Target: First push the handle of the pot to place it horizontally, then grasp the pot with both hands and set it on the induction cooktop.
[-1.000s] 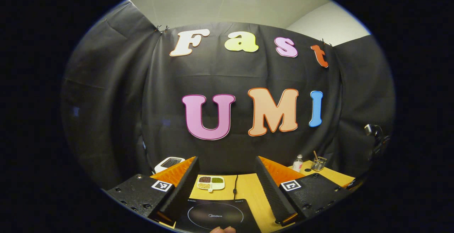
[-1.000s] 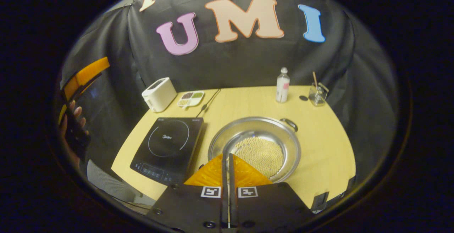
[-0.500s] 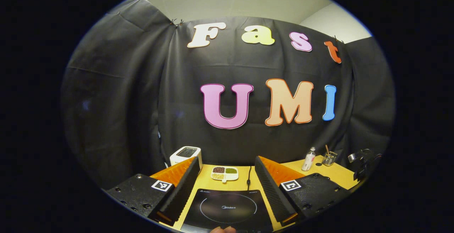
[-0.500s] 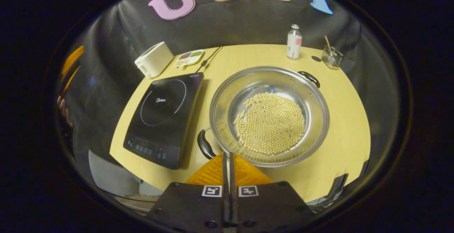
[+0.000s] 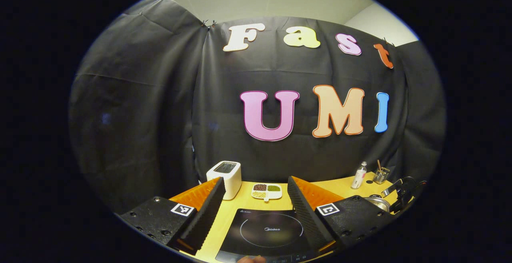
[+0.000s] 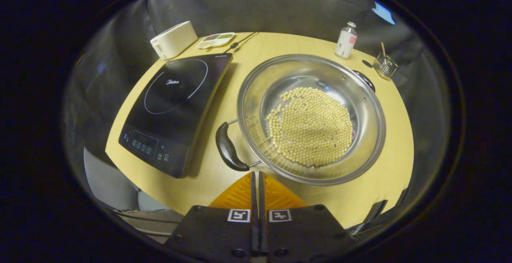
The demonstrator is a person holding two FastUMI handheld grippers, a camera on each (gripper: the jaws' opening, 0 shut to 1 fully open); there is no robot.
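The pot [image 6: 311, 117] is sitting on the table [image 6: 392, 175] toward its right edge, holding a heap of pale beans [image 6: 310, 126], its near black handle [image 6: 227, 147] pointing toward the front edge beside the induction cooktop [image 6: 176, 107], which is lying toward the left edge. I am holding my right claw [image 6: 256, 177] pressed closed and gripping nothing, its tips hovering just short of that handle. I am keeping my left claw [image 5: 254, 199] spread wide and empty above the cooktop. Along the back edge are standing a white toaster [image 6: 173, 39], a sectioned dish [image 6: 216, 40], a bottle [image 6: 346, 39] and a glass holder [image 6: 384, 65].
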